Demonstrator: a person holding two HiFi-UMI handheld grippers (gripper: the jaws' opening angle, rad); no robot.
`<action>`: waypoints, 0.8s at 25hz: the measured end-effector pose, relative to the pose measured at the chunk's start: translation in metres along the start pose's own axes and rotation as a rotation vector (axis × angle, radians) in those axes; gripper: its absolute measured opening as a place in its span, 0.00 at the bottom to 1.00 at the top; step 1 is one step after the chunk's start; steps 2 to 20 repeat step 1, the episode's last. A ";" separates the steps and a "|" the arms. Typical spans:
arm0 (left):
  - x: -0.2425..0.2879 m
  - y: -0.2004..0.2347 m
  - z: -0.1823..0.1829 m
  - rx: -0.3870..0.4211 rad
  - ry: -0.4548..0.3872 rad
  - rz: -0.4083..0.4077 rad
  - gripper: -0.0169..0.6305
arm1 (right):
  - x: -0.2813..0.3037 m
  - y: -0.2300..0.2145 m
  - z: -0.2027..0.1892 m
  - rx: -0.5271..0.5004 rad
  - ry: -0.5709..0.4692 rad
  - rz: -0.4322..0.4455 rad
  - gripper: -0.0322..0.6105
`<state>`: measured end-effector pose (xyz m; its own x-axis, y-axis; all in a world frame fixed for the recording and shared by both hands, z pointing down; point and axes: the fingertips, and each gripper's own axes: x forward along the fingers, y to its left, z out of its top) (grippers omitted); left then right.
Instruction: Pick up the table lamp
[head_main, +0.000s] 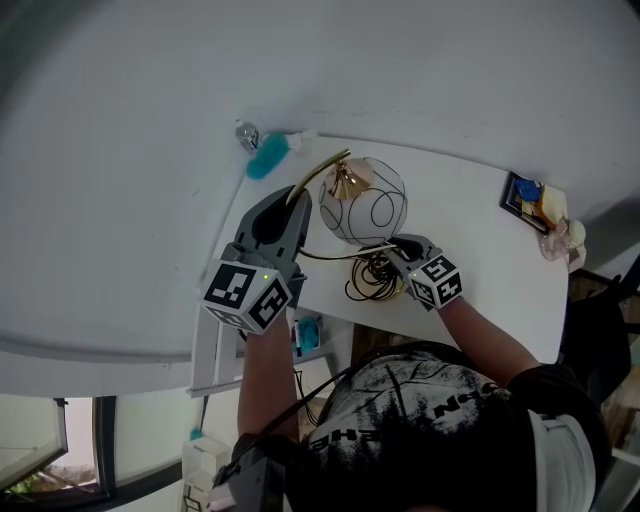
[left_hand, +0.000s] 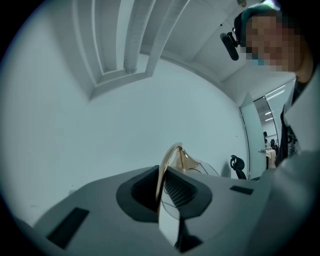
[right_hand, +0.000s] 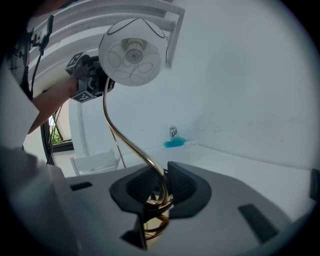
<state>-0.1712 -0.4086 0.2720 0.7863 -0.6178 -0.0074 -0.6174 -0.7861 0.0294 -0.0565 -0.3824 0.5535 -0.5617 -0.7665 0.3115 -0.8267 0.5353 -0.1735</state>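
Note:
The table lamp has a white globe shade (head_main: 362, 200) with black line patterns, a curved gold stem (head_main: 322, 171) and a coiled gold wire base (head_main: 372, 280). My left gripper (head_main: 291, 203) is shut on the upper stem (left_hand: 161, 180) just behind the shade (left_hand: 202, 168). My right gripper (head_main: 389, 250) is shut on the lower stem (right_hand: 161, 186) where it meets the coil. In the right gripper view the stem arcs up to the shade (right_hand: 132, 52), with the left gripper (right_hand: 88, 76) behind it. The lamp sits between both hands over the white table (head_main: 480, 240).
A teal object (head_main: 267, 157) and a small can (head_main: 246, 136) lie at the table's far left corner by the wall. A framed picture (head_main: 523, 195) and small ornaments (head_main: 560, 232) sit at the right end. A white chair (head_main: 214, 350) stands left of the table.

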 end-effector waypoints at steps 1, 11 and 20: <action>0.000 0.001 0.000 -0.001 0.002 0.001 0.09 | 0.001 0.000 0.000 0.002 0.002 0.000 0.17; 0.000 0.001 0.000 -0.001 0.002 0.001 0.09 | 0.001 0.000 0.000 0.002 0.002 0.000 0.17; 0.000 0.001 0.000 -0.001 0.002 0.001 0.09 | 0.001 0.000 0.000 0.002 0.002 0.000 0.17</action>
